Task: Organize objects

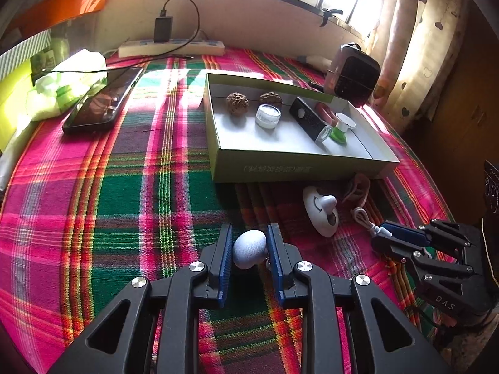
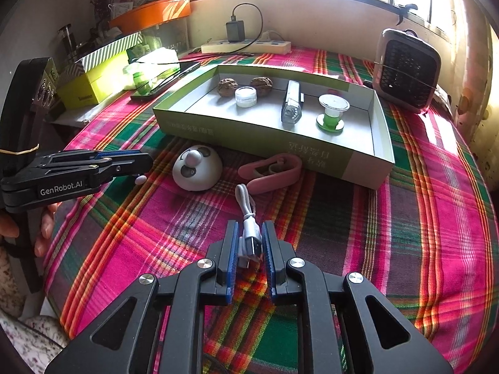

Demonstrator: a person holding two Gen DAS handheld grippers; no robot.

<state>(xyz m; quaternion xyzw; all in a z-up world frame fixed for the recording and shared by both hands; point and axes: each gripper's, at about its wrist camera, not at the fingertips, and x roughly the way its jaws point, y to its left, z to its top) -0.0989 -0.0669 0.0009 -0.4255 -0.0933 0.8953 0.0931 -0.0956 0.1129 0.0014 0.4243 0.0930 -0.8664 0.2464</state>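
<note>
My left gripper (image 1: pixel 249 249) is shut on a small pale egg-shaped object (image 1: pixel 249 248), held above the plaid cloth; it also shows in the right wrist view (image 2: pixel 140 168). My right gripper (image 2: pixel 249 243) is shut on the plug end of a white USB cable (image 2: pixel 248 218); it shows in the left wrist view (image 1: pixel 385 232). The green cardboard box (image 1: pixel 280 165) holds two walnuts (image 1: pixel 237 103), a small clear jar (image 1: pixel 268 116), a black flat device (image 1: pixel 308 118) and a green-and-white spool (image 1: pixel 341 127). A white round gadget (image 2: pixel 197 168) and a pink clip-like item (image 2: pixel 271 173) lie in front of the box.
A phone (image 1: pixel 103 99) and white tissue pack (image 1: pixel 68 87) lie at the left. A power strip with charger (image 1: pixel 171 46) runs along the back wall. A small heater (image 2: pixel 405 68) stands at the right of the box. Yellow-green boxes (image 2: pixel 93 84) stack at the far left.
</note>
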